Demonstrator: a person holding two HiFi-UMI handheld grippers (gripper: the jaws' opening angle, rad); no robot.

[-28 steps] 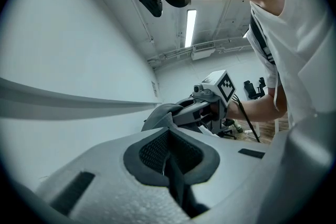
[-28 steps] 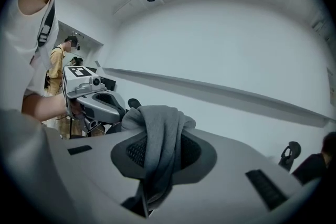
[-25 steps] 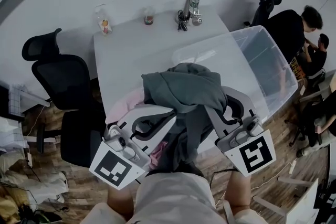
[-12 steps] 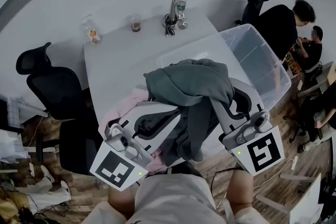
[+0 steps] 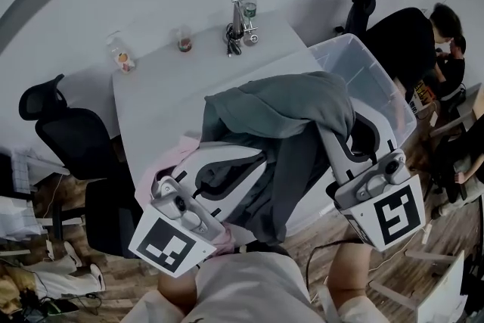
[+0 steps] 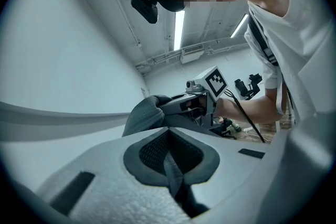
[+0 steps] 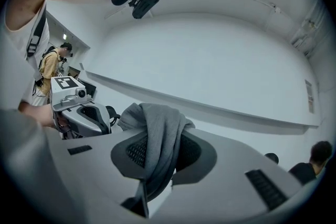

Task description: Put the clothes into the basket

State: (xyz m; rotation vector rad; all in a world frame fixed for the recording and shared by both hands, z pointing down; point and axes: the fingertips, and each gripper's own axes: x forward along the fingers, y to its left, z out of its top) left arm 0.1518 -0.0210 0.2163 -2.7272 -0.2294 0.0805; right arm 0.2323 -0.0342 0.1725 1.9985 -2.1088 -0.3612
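The grey garment (image 5: 280,110) hangs between the two tools, bunched on top and trailing down toward the person. It is raised off the worktop (image 5: 174,79), and its right part overlaps the basket's near left corner in the head view.

The left tool (image 5: 227,163) has its jaws pressed nearly together on a thin fold of the grey cloth, which runs down between the pads in the left gripper view (image 6: 170,168). The right tool (image 5: 344,140) is pinching a thicker bunch of it, and the right gripper view shows the cloth draped over and through the jaws (image 7: 157,160).

The basket (image 5: 370,83) is a clear bin. What shows of its inside looks empty, though the garment hides its near part. By my reading the first piece is lifted and close to the basket but not yet in it. It must still be carried over the rim and let go.

A pink cloth (image 5: 162,170) lies on the worktop, well to the left of the basket, so at least one more piece is left.
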